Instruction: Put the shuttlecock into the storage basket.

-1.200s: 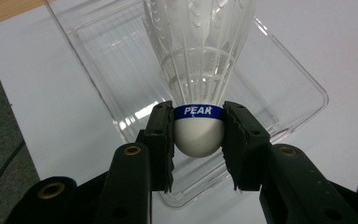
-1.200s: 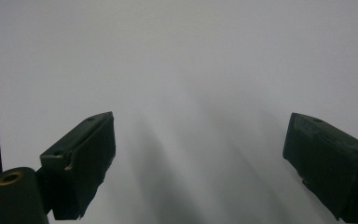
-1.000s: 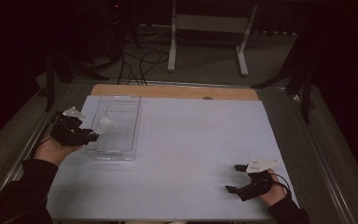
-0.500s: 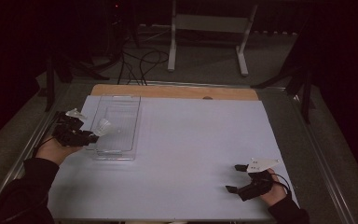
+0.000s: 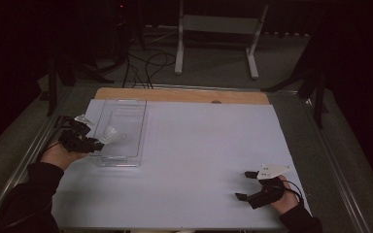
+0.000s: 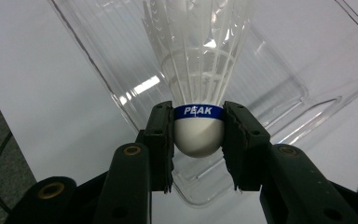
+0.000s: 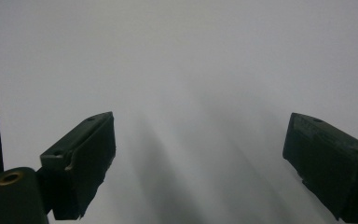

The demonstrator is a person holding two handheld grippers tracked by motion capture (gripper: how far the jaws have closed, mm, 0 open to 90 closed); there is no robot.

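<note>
A white feather shuttlecock [image 6: 199,70] with a blue band around its cork base is clamped by the base between the pads of my left gripper [image 6: 198,135]. In the high view that left gripper [image 5: 97,141] holds the shuttlecock [image 5: 110,132] over the left wall of a clear plastic tray [image 5: 128,145], feathers pointing into the tray. The tray [image 6: 279,88] lies beneath the shuttlecock in the left gripper view. My right gripper [image 5: 245,185] rests low at the table's front right, jaws wide apart. In the right gripper view the right gripper [image 7: 200,168] has only bare white table between its jaws.
A white sheet [image 5: 199,160] covers the table, with a wooden strip [image 5: 184,95] along the far edge. Metal rails [image 5: 349,184] run down both sides. A white stand [image 5: 218,24] and cables [image 5: 145,63] sit on the dark floor beyond the table.
The left hand has drifted slightly toward me along the tray's left wall, the shuttlecock still in its grip. The right hand has stayed put.
</note>
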